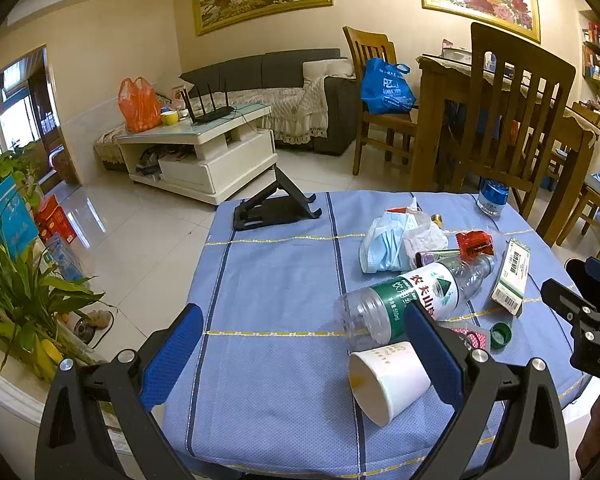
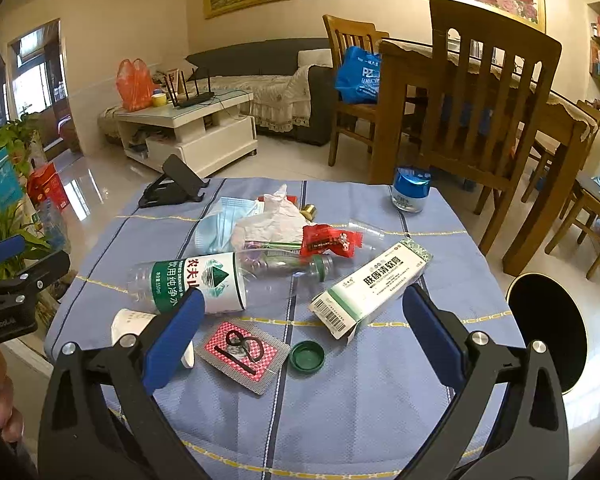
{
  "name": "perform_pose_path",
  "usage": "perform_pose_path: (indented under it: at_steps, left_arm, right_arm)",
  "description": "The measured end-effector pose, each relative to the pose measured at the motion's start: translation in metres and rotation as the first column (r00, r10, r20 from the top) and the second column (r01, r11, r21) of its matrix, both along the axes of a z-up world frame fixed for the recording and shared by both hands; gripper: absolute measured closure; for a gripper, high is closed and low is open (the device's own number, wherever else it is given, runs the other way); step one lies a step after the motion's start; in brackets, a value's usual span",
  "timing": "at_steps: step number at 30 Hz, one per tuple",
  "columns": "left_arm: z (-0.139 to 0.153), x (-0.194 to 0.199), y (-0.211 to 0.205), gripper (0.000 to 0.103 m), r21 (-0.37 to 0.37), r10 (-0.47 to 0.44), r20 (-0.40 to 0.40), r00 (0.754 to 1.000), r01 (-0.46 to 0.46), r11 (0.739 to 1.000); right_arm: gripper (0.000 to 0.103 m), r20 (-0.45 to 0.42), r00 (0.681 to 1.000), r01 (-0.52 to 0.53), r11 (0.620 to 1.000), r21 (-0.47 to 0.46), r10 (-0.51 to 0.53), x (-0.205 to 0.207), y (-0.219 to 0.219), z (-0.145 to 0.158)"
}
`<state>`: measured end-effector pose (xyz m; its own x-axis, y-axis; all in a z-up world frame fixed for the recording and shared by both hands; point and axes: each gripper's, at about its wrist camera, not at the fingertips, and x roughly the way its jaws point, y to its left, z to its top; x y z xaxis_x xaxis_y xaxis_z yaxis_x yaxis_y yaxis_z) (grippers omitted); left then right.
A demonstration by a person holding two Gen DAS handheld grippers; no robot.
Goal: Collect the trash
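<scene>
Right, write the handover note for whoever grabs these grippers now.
Left gripper: open, empty, over the table's near edge by the paper cup.
Right gripper: open, empty, above the green cap and foil pack.
Bottle, box, masks, tissue, red wrapper all on the cloth.
Bin at the table's right.
Nothing collected yet; everything remains.

Black hand-held gripper, blue pads, silver screws

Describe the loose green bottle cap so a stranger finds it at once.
On the blue tablecloth, look near the front edge, below the medicine box. The green cap lies open side up beside the red patterned card: small, round, alone.
</scene>
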<state>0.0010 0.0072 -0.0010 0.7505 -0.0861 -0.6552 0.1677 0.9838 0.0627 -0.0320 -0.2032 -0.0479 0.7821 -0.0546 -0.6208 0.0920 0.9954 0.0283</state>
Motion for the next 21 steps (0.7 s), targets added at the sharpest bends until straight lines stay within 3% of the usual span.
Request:
perform_pose_path:
  at_steps: [14,19,21]
  left_arm:
    - [0.003,-0.001,-0.002,0.006,0.011,-0.003,0.007,1.0,0.003,1.0]
    - [0.004,0.0,0.0,0.006,0.013,-0.001,0.002,1.0,0.001,1.0]
    - [0.004,0.001,0.002,0.006,0.013,0.002,0.003,1.0,-0.002,1.0]
  right_arm:
    - [0.005,-0.006,0.999,0.032,0.999,0.021,-0.032,0.0,-0.012,-0.004]
    - [0.005,0.02,0.997,-0.077,0.997,0.021,0.077,0.002,-0.003,0.003]
    - [0.005,-0.006,0.976,-0.219,0.976,0.011,0.219,0.012,0.006,0.006]
